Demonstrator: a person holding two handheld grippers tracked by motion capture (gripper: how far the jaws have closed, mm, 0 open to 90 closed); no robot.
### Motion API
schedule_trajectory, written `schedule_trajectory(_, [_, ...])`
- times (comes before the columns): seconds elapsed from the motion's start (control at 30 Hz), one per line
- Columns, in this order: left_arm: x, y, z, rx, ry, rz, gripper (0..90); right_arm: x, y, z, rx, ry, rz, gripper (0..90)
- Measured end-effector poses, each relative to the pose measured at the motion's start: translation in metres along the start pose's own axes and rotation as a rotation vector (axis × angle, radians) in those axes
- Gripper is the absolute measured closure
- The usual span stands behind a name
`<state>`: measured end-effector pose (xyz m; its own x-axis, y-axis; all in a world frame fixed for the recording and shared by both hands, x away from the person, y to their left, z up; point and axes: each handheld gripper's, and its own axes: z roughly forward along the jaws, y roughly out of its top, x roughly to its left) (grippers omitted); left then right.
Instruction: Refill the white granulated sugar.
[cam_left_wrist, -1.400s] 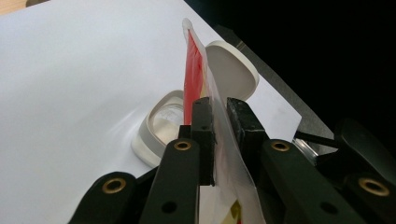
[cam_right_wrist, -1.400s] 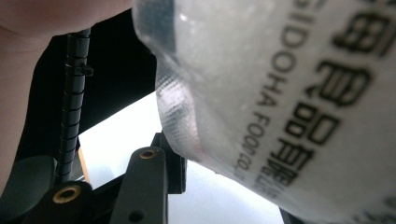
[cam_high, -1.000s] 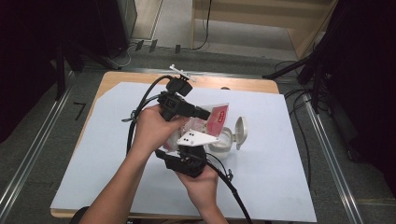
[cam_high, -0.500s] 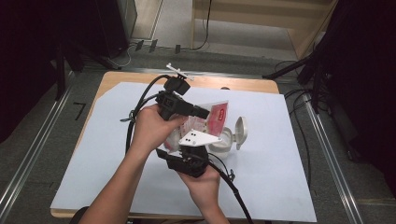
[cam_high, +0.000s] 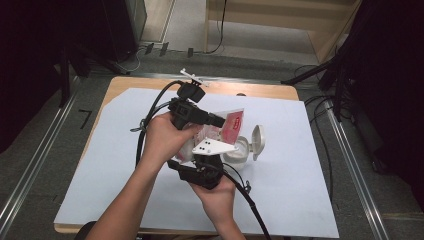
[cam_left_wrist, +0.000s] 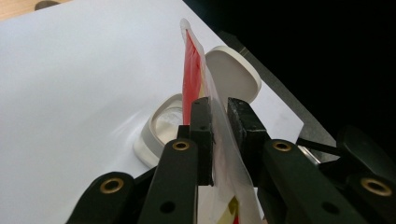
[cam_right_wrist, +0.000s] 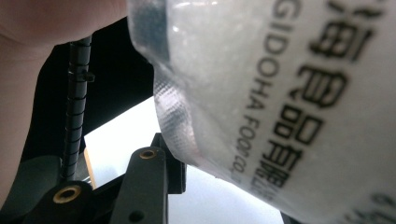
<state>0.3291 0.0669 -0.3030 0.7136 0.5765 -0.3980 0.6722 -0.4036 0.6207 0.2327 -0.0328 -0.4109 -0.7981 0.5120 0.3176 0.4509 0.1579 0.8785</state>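
The sachet (cam_high: 231, 126), a red and clear plastic packet, hangs above the middle of the white sheet (cam_high: 100, 165), just over an open white container (cam_high: 239, 150) whose hinged lid (cam_high: 258, 141) stands flipped up on the right. In the left gripper view the left gripper (cam_left_wrist: 219, 116) has its jaws clamped on the clear edge of the sachet (cam_left_wrist: 198, 74), with the red part standing upright beyond the tips and the container (cam_left_wrist: 161, 126) below and to the left. The right gripper (cam_high: 212, 150), nearer the person, comes at the packet from below; its own view is crowded by the printed film (cam_right_wrist: 280, 93), which looks pinched between its jaws, though the far jaw is hidden. The step looks like tearing or emptying the sachet into the container. To do it well, the left clamp should stay firm near the seal, the packet should stay over the container's mouth, and the pull should be short and steady so nothing spills onto the sheet.
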Motion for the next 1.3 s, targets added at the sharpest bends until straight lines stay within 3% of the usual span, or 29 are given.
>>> schedule_trajectory(1.3, [-0.0021,-0.0014,-0.0001,-0.004,0.003,0.014,81.6,0.0011,-0.0001,0.0028,0.011,0.003,0.001,63.8])
